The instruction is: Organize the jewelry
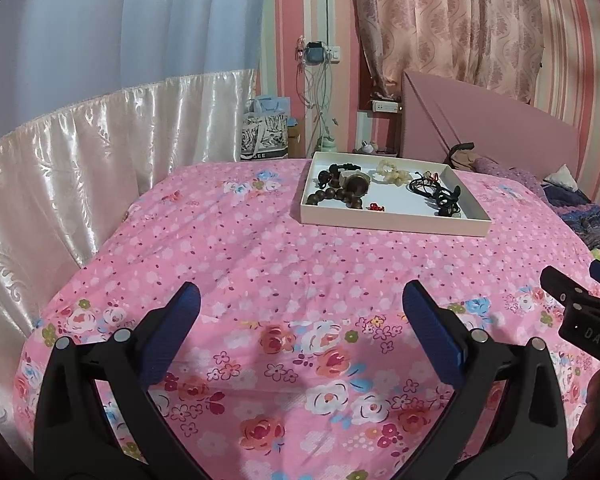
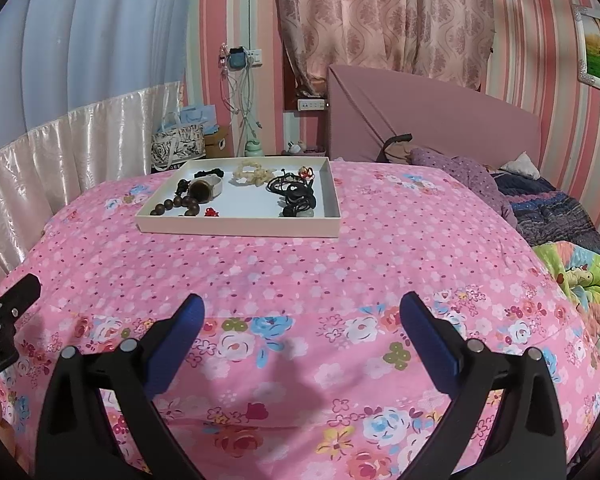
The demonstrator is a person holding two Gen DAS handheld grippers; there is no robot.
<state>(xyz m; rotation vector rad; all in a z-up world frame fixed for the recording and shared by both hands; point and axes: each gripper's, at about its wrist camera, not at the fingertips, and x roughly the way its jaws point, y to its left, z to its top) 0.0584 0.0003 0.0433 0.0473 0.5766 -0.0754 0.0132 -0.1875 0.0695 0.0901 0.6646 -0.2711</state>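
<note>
My left gripper [image 1: 300, 312] hangs over the near edge of the bed [image 1: 260, 264], its two blue-padded fingers [image 1: 180, 332] spread wide with nothing between them. My right gripper [image 2: 302, 314] hangs beside it over the same near edge, its two fingers [image 2: 428, 336] equally released and empty. Each gripper shows at the side of the other's view: the right one at the right edge of the left wrist view, the left one at the left edge of the right wrist view.

Under both lies one pink floral bedspread [image 2: 300, 272], with a band of larger roses along the near edge and small blossoms beyond it.

Further on, toward the far edge of the bed, sits one shallow white tray [image 2: 236, 230], flat on the bedspread and well apart from both grippers. All the jewelry I can see is inside it. In its left part lies one string of dark brown wooden beads [image 2: 176, 204], touching one white bangle [image 2: 216, 184] with a dark round piece against it. One small red charm [image 2: 211, 212] lies near the tray's front wall. At the back middle is one pale cream beaded bracelet [image 2: 252, 174]. In the right part is a tangle of black cords [image 2: 294, 194]; I cannot count how many pieces it holds.

Past the tray stand one pink headboard [image 2: 440, 128] and one patterned curtain [image 2: 380, 16].
</note>
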